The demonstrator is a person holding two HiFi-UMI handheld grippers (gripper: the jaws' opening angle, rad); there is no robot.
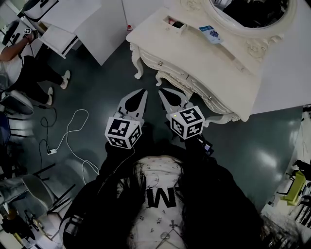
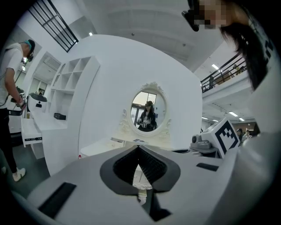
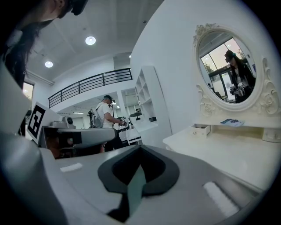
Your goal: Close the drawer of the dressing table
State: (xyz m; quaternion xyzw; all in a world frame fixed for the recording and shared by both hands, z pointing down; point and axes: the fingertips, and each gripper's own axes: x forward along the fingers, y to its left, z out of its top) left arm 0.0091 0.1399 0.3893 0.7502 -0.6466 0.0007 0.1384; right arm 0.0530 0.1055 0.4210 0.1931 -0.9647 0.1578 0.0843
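The left tool point(image 1: 144, 92) and the right tool point(image 1: 161, 91) hang side by side over the dark green floor point(image 1: 107, 92), each with its jaws drawn together at the tips and nothing between them. Just ahead of them, not touching, stands the cream carved dressing table point(image 1: 194, 58). On the ledge at its back a small cream drawer point(image 1: 174, 23) is pulled out, left of a blue-and-white packet point(image 1: 210, 33) and below the oval mirror point(image 1: 252, 12).
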